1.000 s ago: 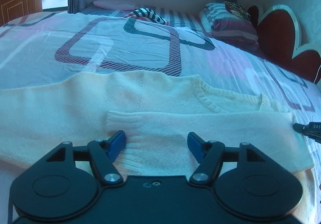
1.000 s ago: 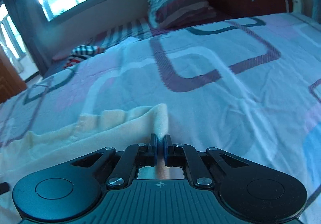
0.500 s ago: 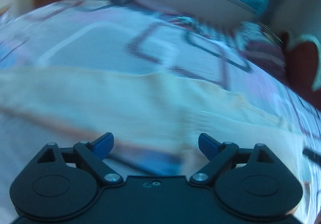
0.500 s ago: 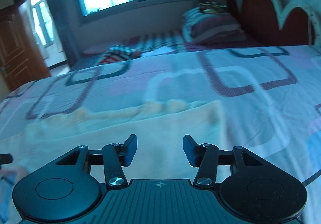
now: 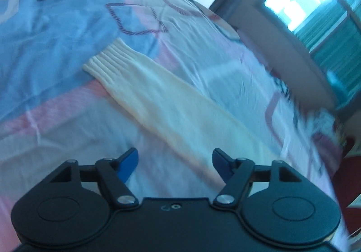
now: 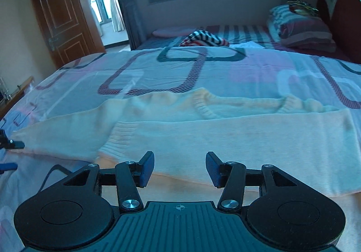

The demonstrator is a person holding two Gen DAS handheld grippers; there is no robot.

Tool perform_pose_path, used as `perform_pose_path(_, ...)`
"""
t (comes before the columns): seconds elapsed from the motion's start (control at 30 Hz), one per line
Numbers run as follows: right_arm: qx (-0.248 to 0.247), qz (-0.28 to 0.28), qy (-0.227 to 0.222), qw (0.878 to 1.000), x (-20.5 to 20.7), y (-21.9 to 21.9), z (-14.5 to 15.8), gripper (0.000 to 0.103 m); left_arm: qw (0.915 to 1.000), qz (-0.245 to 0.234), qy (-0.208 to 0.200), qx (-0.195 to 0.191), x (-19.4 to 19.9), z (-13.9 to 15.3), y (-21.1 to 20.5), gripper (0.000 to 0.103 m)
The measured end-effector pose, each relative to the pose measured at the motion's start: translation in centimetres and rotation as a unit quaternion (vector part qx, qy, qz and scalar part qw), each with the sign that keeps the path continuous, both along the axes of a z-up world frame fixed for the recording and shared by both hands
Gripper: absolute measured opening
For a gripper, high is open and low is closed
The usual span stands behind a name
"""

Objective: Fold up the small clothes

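A cream knit sweater (image 6: 248,139) lies flat on the bed, neckline (image 6: 239,105) away from me, with one sleeve folded across its body and that ribbed cuff (image 6: 121,137) at the left. My right gripper (image 6: 179,168) hovers open over the near hem, nothing between its fingers. The other sleeve (image 5: 180,103) stretches out straight, ending in a ribbed cuff (image 5: 108,60). My left gripper (image 5: 174,161) hangs over that sleeve, tilted, its jaws closing but apart and touching no cloth. One left finger (image 6: 13,144) shows by the sleeve's end.
A patterned bedspread (image 6: 158,67) covers the bed. A striped garment (image 6: 205,40) and a pink pillow lie at the far side; striped pillows (image 6: 302,28) lean by the red headboard (image 6: 343,19). A wooden door (image 6: 61,19) stands at the left.
My right gripper let go of the sweater fold, opened, and pulled back to face the whole garment. My left gripper swung out along the outstretched sleeve and rolled.
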State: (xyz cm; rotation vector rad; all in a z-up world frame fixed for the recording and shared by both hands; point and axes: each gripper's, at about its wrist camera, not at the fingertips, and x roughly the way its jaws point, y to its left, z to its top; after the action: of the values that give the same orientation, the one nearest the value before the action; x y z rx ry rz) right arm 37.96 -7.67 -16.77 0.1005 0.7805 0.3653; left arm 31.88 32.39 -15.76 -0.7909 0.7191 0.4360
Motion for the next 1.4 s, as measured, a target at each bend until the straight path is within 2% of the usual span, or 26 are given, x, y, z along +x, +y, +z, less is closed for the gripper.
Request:
perform_pose_path(0.13, -0.006, 0.005, 0.002, 1.0, 0.7, 1.8, -0.4, 0.05, 0.9986, 0.02, -0.038, -0.029, 1.0, -0.7, 2.4, 0.069)
perform_pose_path(0.2, -0.012, 0.002, 0.002, 1.0, 1.2, 2.5, -0.7, 0.05, 0.9975, 0.03, -0.054, -0.036, 1.5, -1.0, 3.2, 0.064)
perform_pose_path(0.27, -0.015, -0.004, 0.003, 1.0, 1.6, 2.9, -1.0, 0.05, 0.9972, 0.037, -0.055, -0.034, 2.0, -1.3, 3.9, 0.043)
perform_pose_path(0.3, -0.018, -0.008, 0.003, 1.0, 1.9, 3.2, -1.2, 0.05, 0.9971, 0.042, -0.053, -0.033, 2.3, -1.5, 4.2, 0.036)
perform_pose_path(0.37, -0.023, -0.013, 0.007, 1.0, 2.3, 3.4, -1.6, 0.05, 0.9968, 0.051, -0.051, -0.035, 2.4, -1.8, 4.7, 0.009)
perform_pose_path(0.4, -0.024, -0.014, 0.008, 1.0, 2.5, 3.5, -1.7, 0.05, 0.9968, 0.053, -0.049, -0.035, 2.4, -1.9, 4.9, 0.005)
perform_pose_path(0.5, -0.032, -0.013, 0.017, 0.999, 2.9, 4.3, -2.5, 0.05, 0.9975, 0.034, -0.058, -0.021, 2.5, -1.0, 4.5, 0.004)
perform_pose_path(0.6, -0.067, 0.001, 0.009, 0.998, 2.9, 5.2, -3.3, 0.05, 0.9967, -0.02, -0.078, 0.012, 3.3, 1.6, 2.1, 0.004)
perform_pose_path(0.67, -0.066, 0.001, 0.013, 0.998, 3.0, 5.2, -3.2, 0.05, 0.9933, -0.063, -0.094, 0.024, 4.4, 3.5, -0.2, 0.004)
perform_pose_path(0.77, 0.0, -0.016, 0.026, 1.0, 3.0, 3.2, -2.1, 0.05, 0.9821, -0.141, -0.118, 0.041, 6.3, 6.4, -5.0, 0.004)
perform_pose_path(0.83, 0.012, -0.03, 0.015, 0.999, 2.3, 1.9, -1.0, 0.05, 0.9702, -0.198, -0.131, 0.045, 7.6, 7.9, -9.2, 0.004)
perform_pose_path(0.93, 0.016, -0.047, 0.003, 0.999, 1.1, -0.8, 0.3, 0.05, 0.9467, -0.285, -0.143, 0.046, 9.4, 8.9, -16.3, 0.004)
perform_pose_path(1.03, 0.022, -0.075, -0.001, 0.997, 0.0, -4.2, 0.9, 0.05, 0.9215, -0.362, -0.135, 0.038, 10.8, 8.1, -23.8, 0.004)
perform_pose_path(1.13, 0.023, -0.112, 0.002, 0.993, -1.4, -8.0, 1.1, 0.05, 0.8981, -0.425, -0.108, 0.032, 11.7, 5.7, -30.7, 0.005)
perform_pose_path(1.2, 0.022, -0.133, 0.006, 0.991, -2.3, -10.3, 1.1, 0.05, 0.8848, -0.456, -0.084, 0.048, 11.7, 3.8, -34.4, 0.009)
perform_pose_path(1.23, 0.02, -0.141, 0.009, 0.99, -2.6, -11.3, 0.9, 0.05, 0.8797, -0.467, -0.071, 0.056, 11.7, 2.8, -35.7, 0.022)
perform_pose_path(1.27, 0.021, -0.147, 0.014, 0.989, -2.9, -12.2, 0.8, 0.05, 0.8746, -0.477, -0.059, 0.063, 11.5, 2.0, -36.7, 0.029)
perform_pose_path(1.3, 0.025, -0.151, 0.018, 0.988, -3.3, -13.0, 0.7, 0.05, 0.8715, -0.483, -0.045, 0.072, 11.3, 1.5, -37.4, 0.031)
perform_pose_path(1.33, 0.03, -0.153, 0.021, 0.987, -3.5, -13.6, 0.7, 0.05, 0.87, -0.485, -0.035, 0.082, 10.8, 1.3, -37.7, 0.042)
perform_pose_path(1.37, 0.036, -0.153, 0.024, 0.987, -3.7, -14.0, 0.7, 0.05, 0.8698, -0.485, -0.03, 0.088, 10.3, 1.2, -37.5, 0.064)
perform_pose_path(1.4, 0.041, -0.151, 0.025, 0.987, -3.9, -14.2, 0.7, 0.05, 0.8732, -0.477, -0.034, 0.094, 9.5, 1.5, -37.1, 0.075)
